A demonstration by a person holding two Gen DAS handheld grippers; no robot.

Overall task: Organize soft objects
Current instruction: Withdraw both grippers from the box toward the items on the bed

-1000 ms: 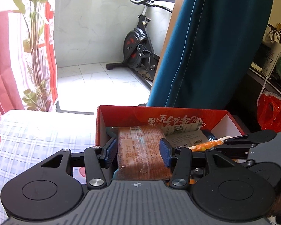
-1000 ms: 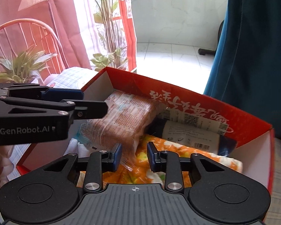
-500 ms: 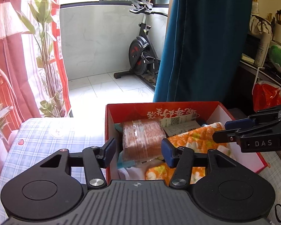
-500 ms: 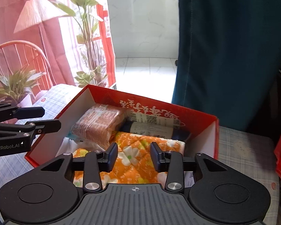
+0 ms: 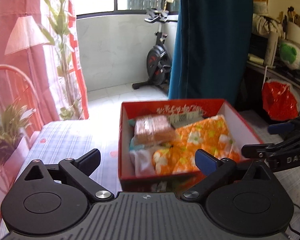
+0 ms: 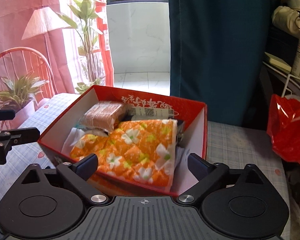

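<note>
I see a red box on a table with a blue checked cloth. The box is longer one way than the other. In the right wrist view its long side runs from near left to far right, and one corner points away toward the teal curtain.

Inside the box lies an orange flowered quilt. It is folded flat and puffy, with white and yellow flowers. Its long side runs from the near wall toward the far wall, and it fills the right and middle part. A brown wrapped pack sits in the far left corner, touching the quilt's far edge, with its long side going the same way as the far wall. A dark pack with a white label lies along the far wall. Something white peeks out at the near left, under the quilt.

My left claw is wide open and holds nothing. It hangs at the near left side of the box. My right claw is wide open too and holds nothing. It hangs over the near edge of the box.

To the left of the box there is bare cloth. To the right hangs a red plastic bag, close to the table edge.
</note>
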